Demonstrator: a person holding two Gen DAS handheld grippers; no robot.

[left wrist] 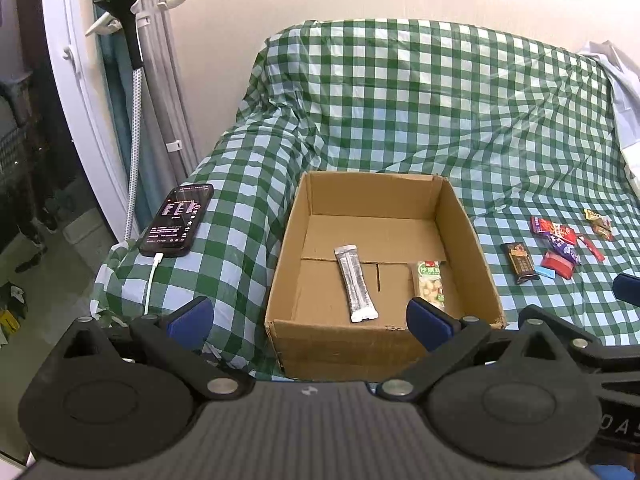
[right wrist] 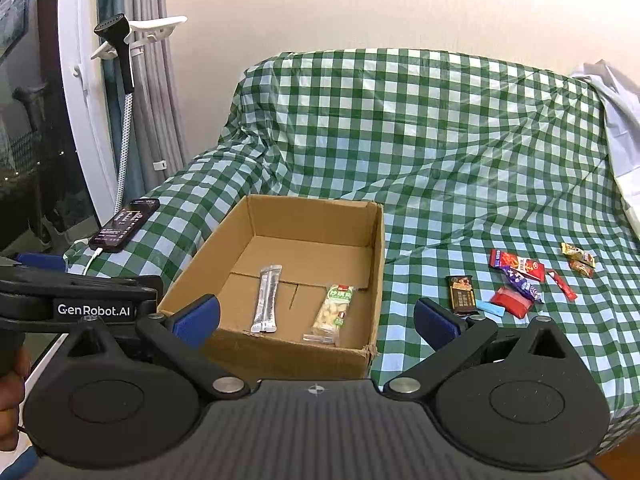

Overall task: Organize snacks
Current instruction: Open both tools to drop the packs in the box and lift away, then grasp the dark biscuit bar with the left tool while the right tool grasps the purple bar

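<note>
An open cardboard box sits on the green checked cloth. Inside lie a silver stick pack and a green-labelled nut packet. Right of the box, several small wrapped snacks lie loose on the cloth: a dark bar, red wrappers, a purple one, yellow-brown ones. My left gripper hovers open before the box's near wall, holding nothing. My right gripper is open too, empty, in front of the box's near right corner.
A black phone on a white charging cable lies on the cloth's left part. A garment steamer head with hose hangs at the left by grey curtains. White fabric lies at the far right. A person's hand holds the left gripper.
</note>
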